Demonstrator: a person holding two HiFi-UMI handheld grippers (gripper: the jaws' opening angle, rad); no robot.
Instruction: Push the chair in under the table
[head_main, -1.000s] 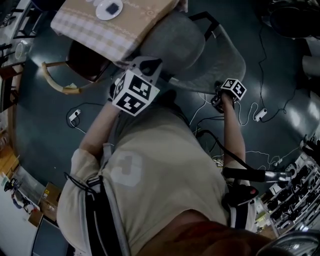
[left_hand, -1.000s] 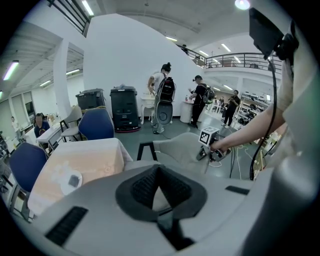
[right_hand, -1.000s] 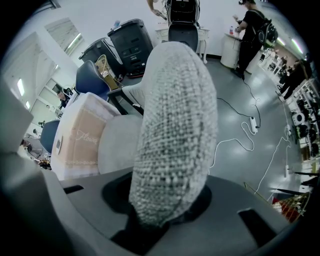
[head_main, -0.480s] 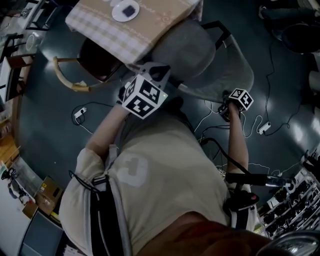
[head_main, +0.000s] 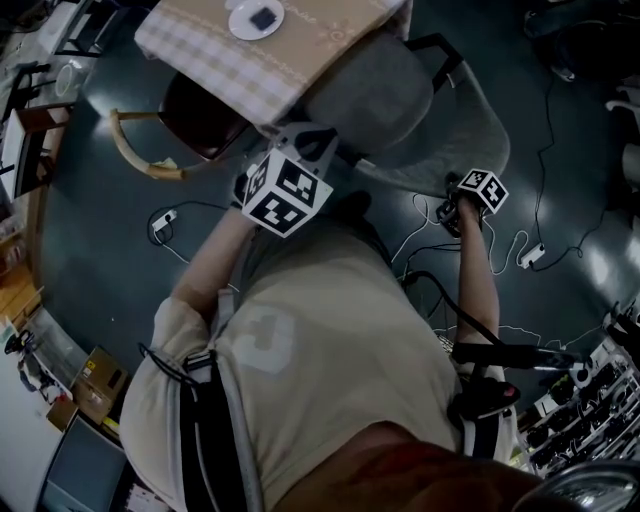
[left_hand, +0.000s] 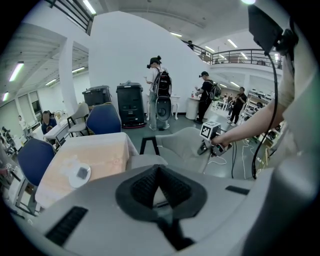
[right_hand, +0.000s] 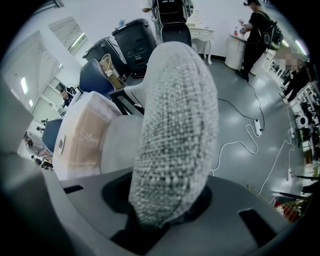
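- The desk (head_main: 200, 55), draped in a checked cloth, stands ahead of both grippers, beyond the seat.
- The grey chair (head_main: 375, 95) is directly ahead, its seat seemingly part-way under the desk edge.
- The right gripper (right_hand: 167, 207) clamps the woven backrest rim (right_hand: 175, 125). Push straight and level so the chair doesn't swing.
- The left gripper (left_hand: 159, 186), jaws together and empty, could brace the backrest's other side.

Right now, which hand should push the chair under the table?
Right, probably: the right gripper is clamped on the chair backrest, while the left gripper is shut and holds nothing.
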